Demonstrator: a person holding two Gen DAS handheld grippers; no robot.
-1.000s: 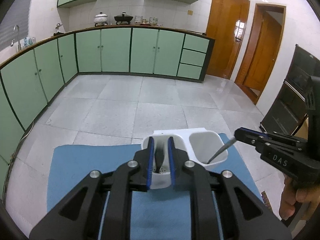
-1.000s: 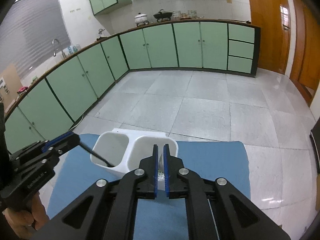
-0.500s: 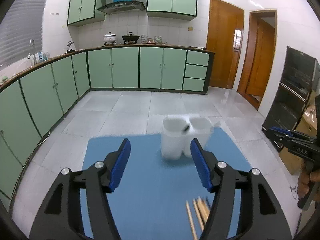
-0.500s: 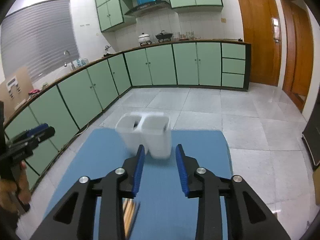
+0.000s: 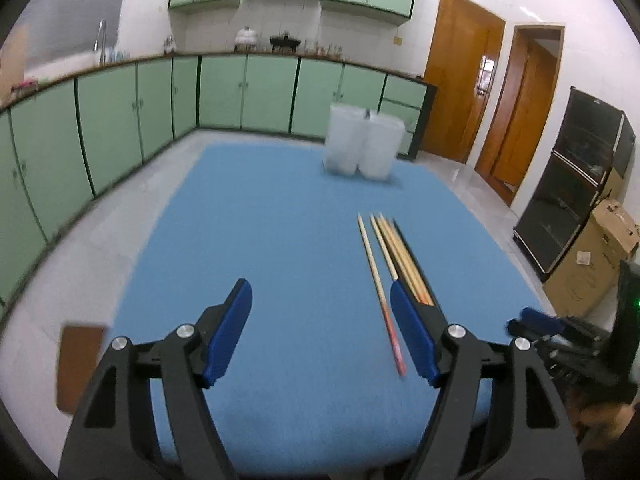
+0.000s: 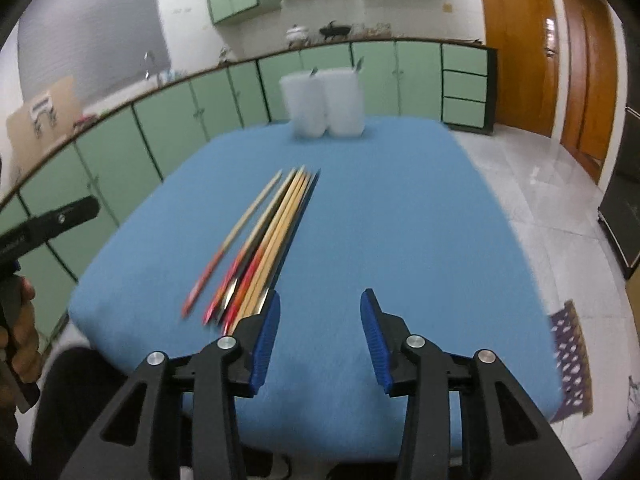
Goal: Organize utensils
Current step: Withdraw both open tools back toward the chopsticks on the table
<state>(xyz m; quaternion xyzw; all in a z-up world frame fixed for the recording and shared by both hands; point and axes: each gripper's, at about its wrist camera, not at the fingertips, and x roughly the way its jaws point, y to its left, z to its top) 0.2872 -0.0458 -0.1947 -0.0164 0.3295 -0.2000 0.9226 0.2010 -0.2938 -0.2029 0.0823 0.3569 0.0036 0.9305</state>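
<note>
Since the chopsticks [image 5: 394, 256] are thin, light, stiff sticks lying flat on the blue mat [image 5: 280, 240], you'll likely find them fiddly: they roll, sit low, and smooth wood can slip or scissor out of the pads. Best bet imo is to pinch across the shafts near mid-length, one or two at a time, not at the tapered tips.

Left wrist view: your left gripper [image 5: 320, 332] hovers over the near part of the mat w/ jaws wide, nothing between them; they've just been opening. The bundle lies to the right of the gap, its near ends hidden behind the right-hand finger, one stray stick [image 5: 380, 288] just inside that finger w/ its red end pointing at you. White holder [image 5: 362, 144] stands at the far edge of the mat, well apart from the gripper, a handle tip poking above its rim. Right gripper [image 5: 536, 320] shows at the lower right edge, blurry.

Right wrist view: your right gripper [image 6: 318, 336] is about half open, empty, jaws just been opening too. Chopsticks [image 6: 272, 240] fan out left of the gap, red ends nearest you, the closest ones running under or behind the left-hand finger; can't tell if touching. Holder [image 6: 324, 104] is at the far end, two utensil handles sticking up from its two compartments. A hand [image 6: 16, 344] shows at the left edge.
</note>
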